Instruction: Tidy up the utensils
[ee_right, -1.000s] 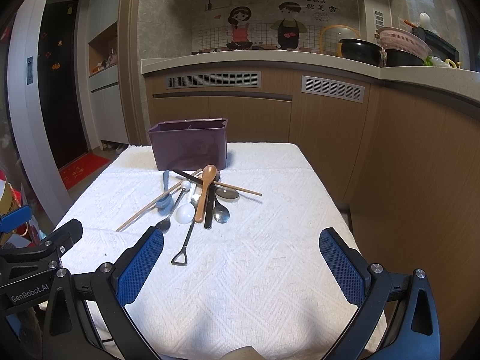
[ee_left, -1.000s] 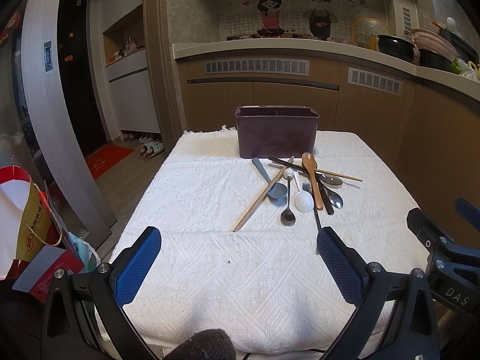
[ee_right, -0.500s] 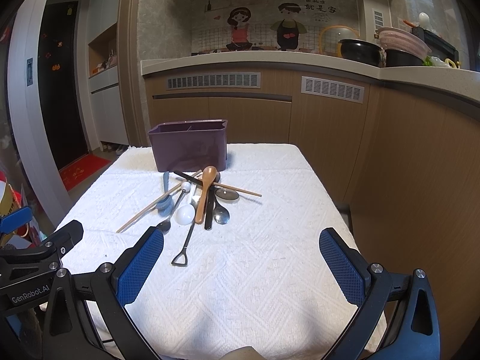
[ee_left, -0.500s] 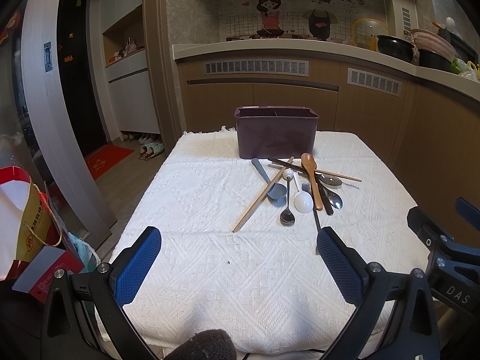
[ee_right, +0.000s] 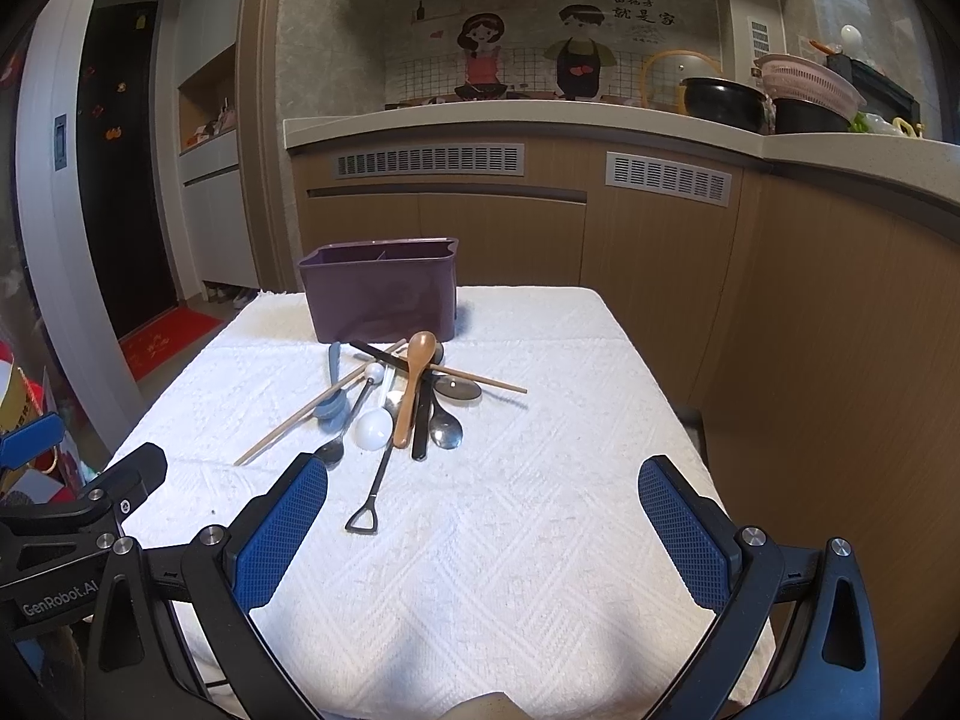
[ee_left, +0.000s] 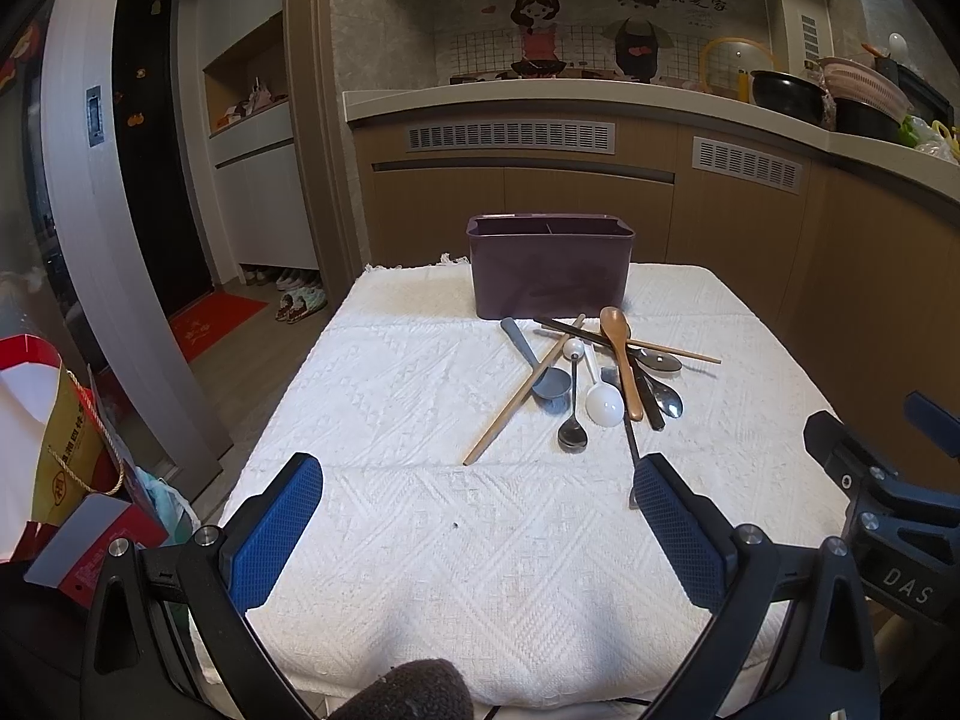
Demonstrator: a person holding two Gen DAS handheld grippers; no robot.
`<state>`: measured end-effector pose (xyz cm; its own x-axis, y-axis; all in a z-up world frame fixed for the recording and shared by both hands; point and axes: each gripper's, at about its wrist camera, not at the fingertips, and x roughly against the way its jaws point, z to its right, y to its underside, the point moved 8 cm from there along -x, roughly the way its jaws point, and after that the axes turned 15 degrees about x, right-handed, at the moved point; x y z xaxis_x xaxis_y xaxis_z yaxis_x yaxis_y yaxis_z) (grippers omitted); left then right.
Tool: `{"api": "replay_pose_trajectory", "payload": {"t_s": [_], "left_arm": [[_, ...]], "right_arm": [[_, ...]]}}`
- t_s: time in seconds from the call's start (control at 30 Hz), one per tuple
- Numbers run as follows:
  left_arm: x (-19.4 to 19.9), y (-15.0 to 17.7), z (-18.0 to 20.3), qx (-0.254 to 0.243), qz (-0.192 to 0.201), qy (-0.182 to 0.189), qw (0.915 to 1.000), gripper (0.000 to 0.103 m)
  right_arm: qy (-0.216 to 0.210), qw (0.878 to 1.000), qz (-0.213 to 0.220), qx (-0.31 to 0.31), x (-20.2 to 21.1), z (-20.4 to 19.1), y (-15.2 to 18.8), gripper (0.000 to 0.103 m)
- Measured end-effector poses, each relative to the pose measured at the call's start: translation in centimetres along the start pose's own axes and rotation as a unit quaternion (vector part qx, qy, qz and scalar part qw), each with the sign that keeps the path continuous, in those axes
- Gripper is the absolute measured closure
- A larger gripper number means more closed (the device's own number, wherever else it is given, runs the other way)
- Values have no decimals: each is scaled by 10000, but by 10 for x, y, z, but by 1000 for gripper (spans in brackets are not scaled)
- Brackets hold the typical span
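**Both grippers wide open, utensil pile sitting ahead of us**

So here's where we're at; our left gripper has its blue fingers spread wide with nothing between them; same deal with our right gripper, pads far apart and gripping nothing; both hover over the near end of the white textured cloth.

The utensil heap lies ahead of the fingertips, well apart from them; from the left wrist view it sits toward the right finger, from the right wrist view toward the left finger. In the pile we can make out a wooden spoon on top, a white spoon just beside it, a grey spoon crossed by a chopstick, plus a shovel-handled utensil reaching closest to our right gripper's left finger.

Beyond the heap stands the purple caddy, upright, just behind the pile; its divided compartments look bare from here, though we can't see to the bottom.
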<state>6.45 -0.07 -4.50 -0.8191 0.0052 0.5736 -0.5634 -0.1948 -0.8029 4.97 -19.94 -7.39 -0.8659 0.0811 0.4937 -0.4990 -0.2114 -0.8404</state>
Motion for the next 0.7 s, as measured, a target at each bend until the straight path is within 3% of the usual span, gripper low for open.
{"api": "replay_pose_trajectory", "payload": {"t_s": [0.7], "left_arm": [[0, 0, 0, 3, -2, -1, 10000, 0]], "right_arm": [[0, 10000, 13, -8, -1, 1, 1, 0]]}}
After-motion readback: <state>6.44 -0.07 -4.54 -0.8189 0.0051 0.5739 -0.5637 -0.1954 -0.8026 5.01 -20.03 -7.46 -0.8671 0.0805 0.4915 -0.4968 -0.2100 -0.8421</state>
